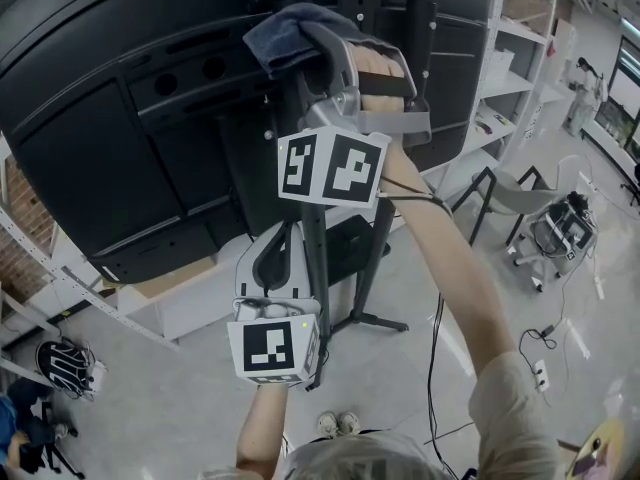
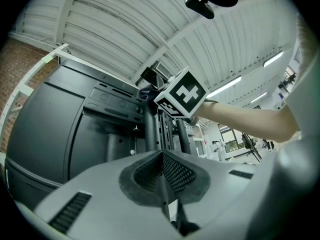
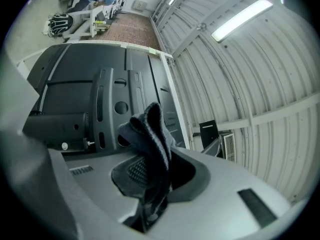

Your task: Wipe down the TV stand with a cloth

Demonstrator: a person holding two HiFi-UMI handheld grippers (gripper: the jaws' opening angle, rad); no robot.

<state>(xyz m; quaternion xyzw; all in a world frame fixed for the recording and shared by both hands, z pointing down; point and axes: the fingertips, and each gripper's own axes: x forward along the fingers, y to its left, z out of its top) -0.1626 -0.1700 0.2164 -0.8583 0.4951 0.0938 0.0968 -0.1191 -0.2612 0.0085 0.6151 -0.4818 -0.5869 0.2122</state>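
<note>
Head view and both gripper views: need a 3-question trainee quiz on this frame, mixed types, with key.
1. Multiple choice: the right gripper is shut on A) a sponge, B) a cloth, C) nothing.
2. True or false: the left gripper has its jaws wide apart.
3. Fill in: in the head view, the gripper higher up, nearer the TV back panel, is the ____ one.
Key: 1 B. 2 False: jaws together, nothing between them. 3 right.
</note>
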